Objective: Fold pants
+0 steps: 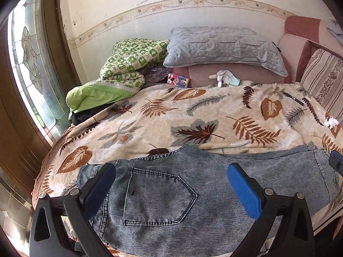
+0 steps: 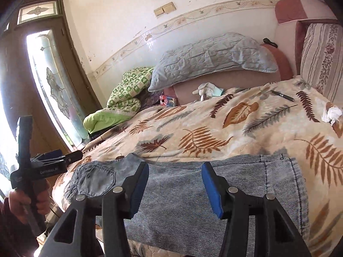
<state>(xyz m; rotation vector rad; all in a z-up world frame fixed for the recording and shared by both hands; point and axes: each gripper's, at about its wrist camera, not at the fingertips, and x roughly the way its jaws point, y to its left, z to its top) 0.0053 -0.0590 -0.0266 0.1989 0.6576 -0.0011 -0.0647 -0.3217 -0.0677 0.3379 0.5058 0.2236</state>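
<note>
Light blue denim pants (image 1: pixel 193 184) lie folded lengthwise along the near edge of a bed, back pocket (image 1: pixel 156 194) up at the waist end on the left. My left gripper (image 1: pixel 171 175) is open and empty, hovering over the pocket area. My right gripper (image 2: pixel 174 171) is open and empty above the leg part of the pants (image 2: pixel 246 184). The left gripper also shows in the right wrist view (image 2: pixel 64 157), held in a hand at the left, off the bed's corner. The right gripper's blue tip shows at the left wrist view's right edge (image 1: pixel 336 162).
The bed is covered by a leaf-print blanket (image 1: pixel 193 115). At its far side lie a green quilt (image 1: pixel 128 68), a grey pillow (image 1: pixel 223 47), a white glove (image 1: pixel 223 77) and a small box (image 1: pixel 178 80). A black pen (image 1: pixel 293 98) and a crumpled tissue (image 1: pixel 331 122) lie right. A glass door (image 1: pixel 32 64) stands left.
</note>
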